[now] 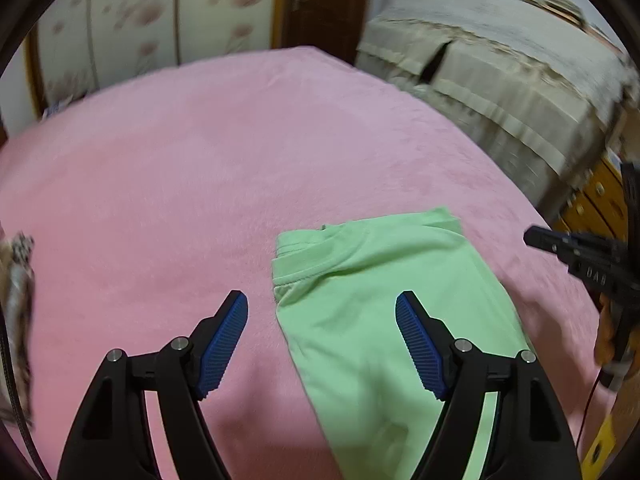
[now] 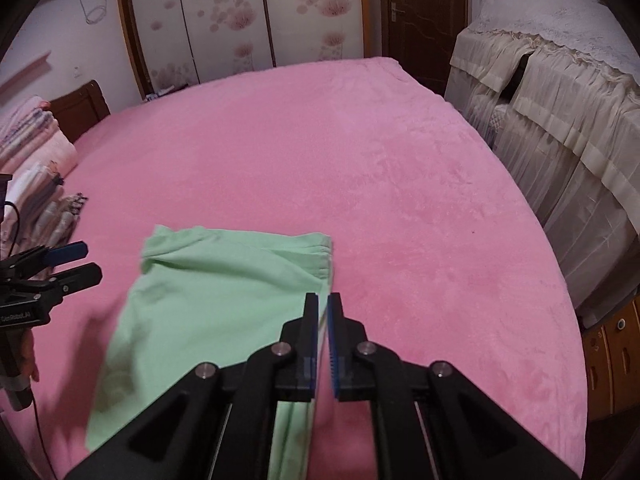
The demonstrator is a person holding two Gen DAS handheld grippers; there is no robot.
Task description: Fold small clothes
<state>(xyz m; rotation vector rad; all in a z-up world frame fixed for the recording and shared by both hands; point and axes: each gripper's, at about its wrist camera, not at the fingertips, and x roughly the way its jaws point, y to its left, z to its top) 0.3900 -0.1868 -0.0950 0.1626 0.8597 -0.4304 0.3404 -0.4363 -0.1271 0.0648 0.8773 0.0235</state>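
Note:
A light green garment (image 1: 368, 300) lies partly folded on the pink bed cover (image 1: 180, 184), neckline toward the far side. My left gripper (image 1: 322, 304) is open above its left edge, blue pads spread wide, holding nothing. In the right wrist view the garment (image 2: 216, 300) lies left of centre. My right gripper (image 2: 323, 300) is shut at the garment's right edge, and a thin strip of green cloth seems to run between its pads. The right gripper (image 1: 536, 238) also shows at the right edge of the left wrist view. The left gripper (image 2: 80, 260) shows at the left of the right wrist view.
A stack of folded clothes and bedding (image 2: 36, 168) lies at the bed's left side by the wooden headboard (image 2: 80, 108). A cream cloth-covered cabinet (image 2: 560, 120) stands right of the bed. A wooden drawer unit (image 2: 612, 360) is at the near right. Wardrobe doors (image 2: 224, 20) stand behind.

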